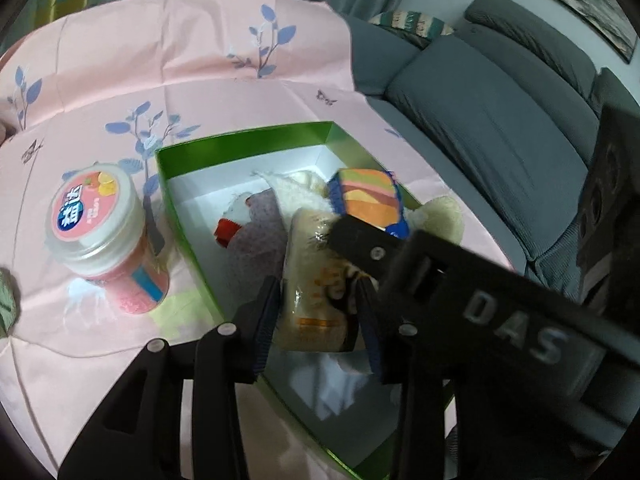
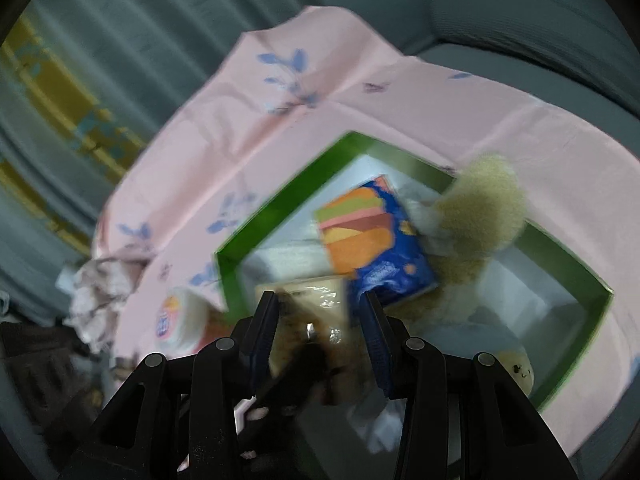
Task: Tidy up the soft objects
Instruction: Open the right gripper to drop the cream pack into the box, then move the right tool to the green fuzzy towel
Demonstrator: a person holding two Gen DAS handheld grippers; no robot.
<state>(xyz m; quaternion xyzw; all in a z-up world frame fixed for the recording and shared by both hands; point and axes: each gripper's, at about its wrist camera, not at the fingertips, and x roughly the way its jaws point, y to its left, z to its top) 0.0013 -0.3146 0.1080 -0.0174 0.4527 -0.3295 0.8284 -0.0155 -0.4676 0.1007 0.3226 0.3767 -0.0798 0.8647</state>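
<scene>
Packing so far: a cream fluffy plush toy [image 1: 440, 212] and a lilac dotted fabric piece [image 1: 256, 232] already lay inside the green-walled, white-floored cardboard box [image 1: 240, 140], the plush at its 3 o'clock side.
Left tool [image 1: 318, 316]: clamped on a clear-wrapped beige soft packet [image 1: 316, 264], held above the box floor near the 6 o'clock wall.
Right tool [image 2: 320, 320]: jaws stood partly apart; a blue and orange soft tissue pack [image 1: 368, 196] sat at its tip over the box, though whether the pads pressed on it I could not tell.
Left outside: a crumpled pale cloth [image 2: 100, 292] at the box's 9 o'clock, at the table edge.
Not soft: a white-lidded plastic jar [image 1: 104, 240] stood at 9 o'clock on the pink leaf-print tablecloth [image 1: 160, 60].
Progress: probably well past halfway, with two items to set down.
</scene>
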